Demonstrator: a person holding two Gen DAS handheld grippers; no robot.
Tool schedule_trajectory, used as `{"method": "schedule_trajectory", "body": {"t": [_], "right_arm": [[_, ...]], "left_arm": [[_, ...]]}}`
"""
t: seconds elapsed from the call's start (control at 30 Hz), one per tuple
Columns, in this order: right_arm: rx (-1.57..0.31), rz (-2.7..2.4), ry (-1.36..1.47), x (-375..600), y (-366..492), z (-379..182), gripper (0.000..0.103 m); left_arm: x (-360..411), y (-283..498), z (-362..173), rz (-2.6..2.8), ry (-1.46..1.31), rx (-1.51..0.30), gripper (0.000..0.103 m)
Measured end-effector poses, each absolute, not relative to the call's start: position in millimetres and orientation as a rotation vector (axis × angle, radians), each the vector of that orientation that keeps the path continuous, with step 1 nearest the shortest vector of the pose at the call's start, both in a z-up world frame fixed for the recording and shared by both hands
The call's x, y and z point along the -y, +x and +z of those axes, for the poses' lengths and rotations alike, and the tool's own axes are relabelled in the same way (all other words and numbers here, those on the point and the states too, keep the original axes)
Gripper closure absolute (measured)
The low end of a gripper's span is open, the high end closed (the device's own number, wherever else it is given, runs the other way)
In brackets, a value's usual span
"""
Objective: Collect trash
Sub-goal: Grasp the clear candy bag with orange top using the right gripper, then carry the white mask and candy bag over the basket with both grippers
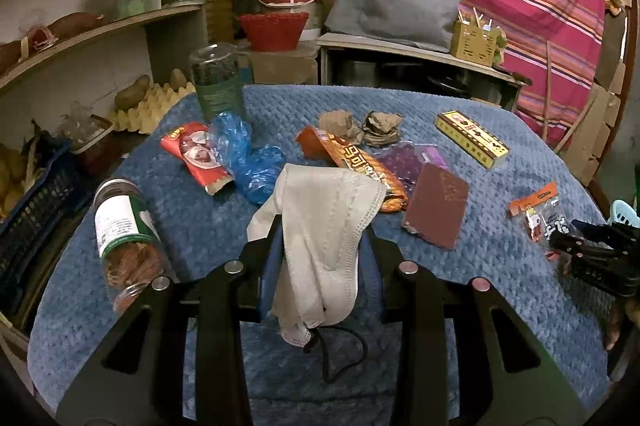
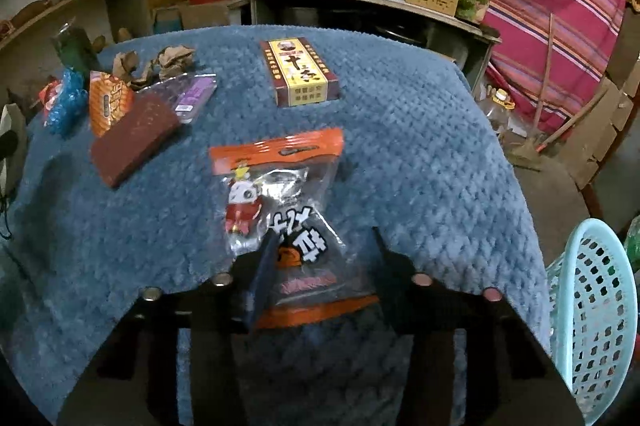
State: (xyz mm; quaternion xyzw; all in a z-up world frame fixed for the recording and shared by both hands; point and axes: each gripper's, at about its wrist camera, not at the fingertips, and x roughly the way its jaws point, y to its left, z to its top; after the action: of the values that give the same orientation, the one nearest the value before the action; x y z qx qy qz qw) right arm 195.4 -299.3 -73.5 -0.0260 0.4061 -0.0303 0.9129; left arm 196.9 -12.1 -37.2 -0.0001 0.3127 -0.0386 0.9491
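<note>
My left gripper point(image 1: 322, 226) is shut on a white face mask point(image 1: 320, 210), which hangs crumpled between its fingers above the blue blanket point(image 1: 200, 226); the black ear loop dangles below. My right gripper point(image 2: 322, 242) is closed around a clear snack bag with orange ends point(image 2: 280, 194), pinching its lower half near the blanket's front right edge. In the left wrist view that right gripper point(image 1: 588, 246) shows at the far right on the same bag point(image 1: 536, 214).
On the blanket lie a yellow box point(image 2: 300, 72), brown pad point(image 2: 132, 142), purple packet point(image 2: 192, 96), orange wrapper point(image 1: 360, 166), crumpled brown paper point(image 1: 380, 128), blue plastic glove point(image 1: 248, 158), red wrapper point(image 1: 192, 154) and a tipped jar point(image 1: 128, 234). A turquoise basket point(image 2: 592, 306) stands off the right edge.
</note>
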Motion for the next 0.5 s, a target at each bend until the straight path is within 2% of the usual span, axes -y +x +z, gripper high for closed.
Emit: {"method": "schedule_trajectory", "body": {"t": [0.13, 0.17, 0.27, 0.5], "right_arm": [[-0.827, -0.061, -0.06, 299.0, 192.4, -70.3, 0.067], [-0.825, -0.061, -0.063, 299.2, 191.7, -69.6, 0.077], [-0.807, -0.056, -0.052, 302.7, 188.8, -63.9, 0.088], [-0.787, -0.043, -0.035, 310.7, 182.4, -57.0, 0.092]], "left_arm": [[7.8, 195.5, -35.5, -0.066, -0.009, -0.634, 0.068], [7.7, 195.6, -35.0, -0.063, -0.01, -0.633, 0.068], [7.7, 194.7, -33.6, -0.058, -0.01, -0.63, 0.068], [14.5, 192.7, -29.9, -0.054, 0.008, -0.621, 0.068]]}}
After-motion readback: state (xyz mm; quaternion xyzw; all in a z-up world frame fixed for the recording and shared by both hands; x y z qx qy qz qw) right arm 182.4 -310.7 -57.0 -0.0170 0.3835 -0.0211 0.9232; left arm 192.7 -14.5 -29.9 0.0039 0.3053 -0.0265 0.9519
